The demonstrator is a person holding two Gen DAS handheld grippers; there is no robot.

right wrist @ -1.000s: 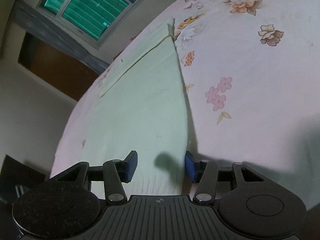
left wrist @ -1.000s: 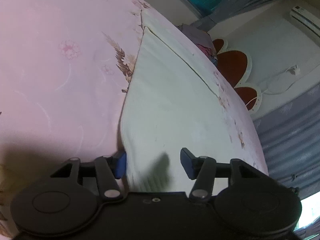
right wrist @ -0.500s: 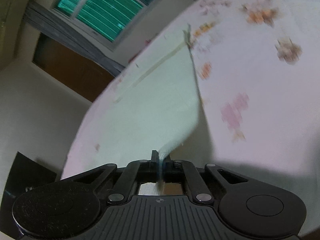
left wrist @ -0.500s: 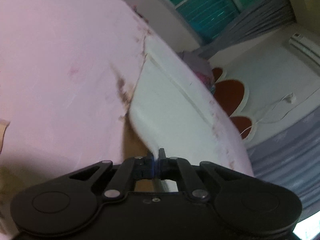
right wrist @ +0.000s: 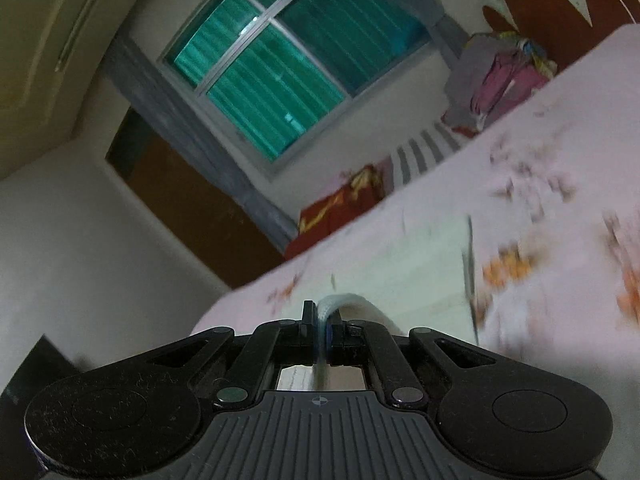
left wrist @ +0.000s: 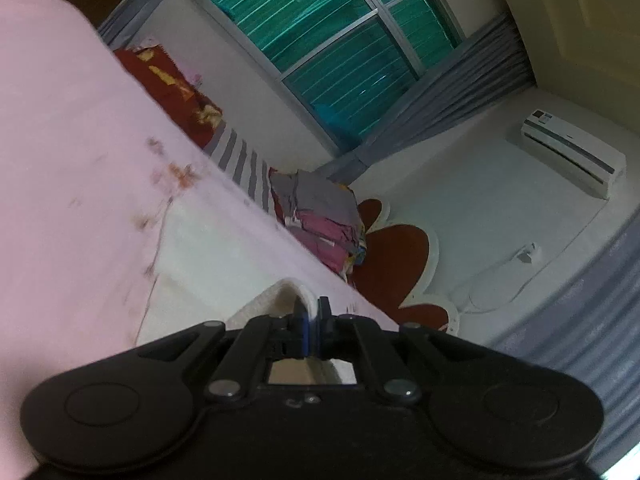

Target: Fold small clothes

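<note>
**Both grippers clamped, raised off the bed**

My left gripper (left wrist: 313, 322) has its jaws pressed together on a fold of the pale garment (left wrist: 208, 256). My right gripper (right wrist: 320, 326) is likewise pinched tight on the cloth's edge. Both point slightly downward.

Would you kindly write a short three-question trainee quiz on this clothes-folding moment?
1. True or false: the left gripper is shut on the white garment.
2. What does the right gripper pinch? A) the striped cloth B) the white garment's edge C) nothing
3. Fill in: the garment's far part lies on the pink floral ____.

Key: 1 true. 2 B; the fabric loops up from between its jaws. 3 bedsheet.
</note>
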